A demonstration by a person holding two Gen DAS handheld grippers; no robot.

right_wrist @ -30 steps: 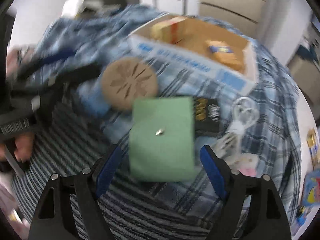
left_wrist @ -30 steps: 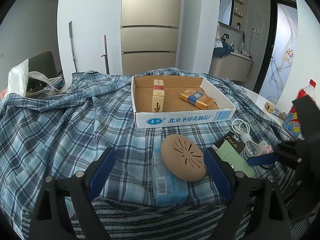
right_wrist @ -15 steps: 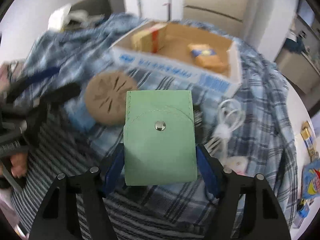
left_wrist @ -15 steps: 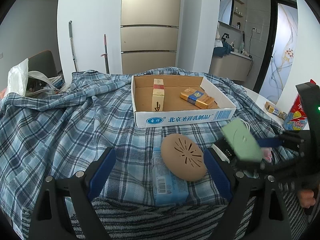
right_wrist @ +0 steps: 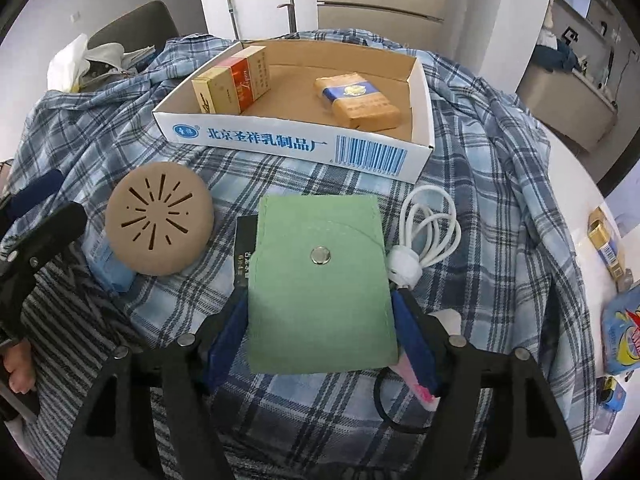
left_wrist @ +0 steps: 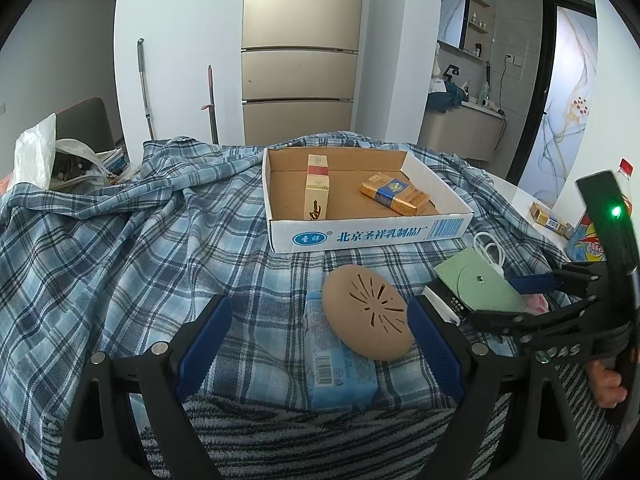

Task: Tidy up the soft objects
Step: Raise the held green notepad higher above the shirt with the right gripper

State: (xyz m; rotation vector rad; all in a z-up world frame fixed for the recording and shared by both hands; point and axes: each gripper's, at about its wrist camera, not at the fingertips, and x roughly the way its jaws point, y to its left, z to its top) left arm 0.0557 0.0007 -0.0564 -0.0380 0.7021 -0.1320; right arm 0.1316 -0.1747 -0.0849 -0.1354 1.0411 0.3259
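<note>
Green snap-button pouch [right_wrist: 320, 280] tilted above plaid cloth [right_wrist: 480, 200], near cardboard box [right_wrist: 296, 144].

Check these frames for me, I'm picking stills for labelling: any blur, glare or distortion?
Left wrist view: sharp, strong fisheye bending the fridge and doorway, dark corner vignette, bright window light at right. Right wrist view: sharp now, pouch and box print crisp, same barrel distortion, no glare on the cloth.

I noted my left gripper [left_wrist: 316, 344] as black frame arms with blue finger pads [left_wrist: 206, 340] and silver screws. My right gripper [right_wrist: 320, 336] matched it; its black handle [left_wrist: 608, 236] carried a lit green lamp and white lettering near the hand [left_wrist: 606, 384].
</note>
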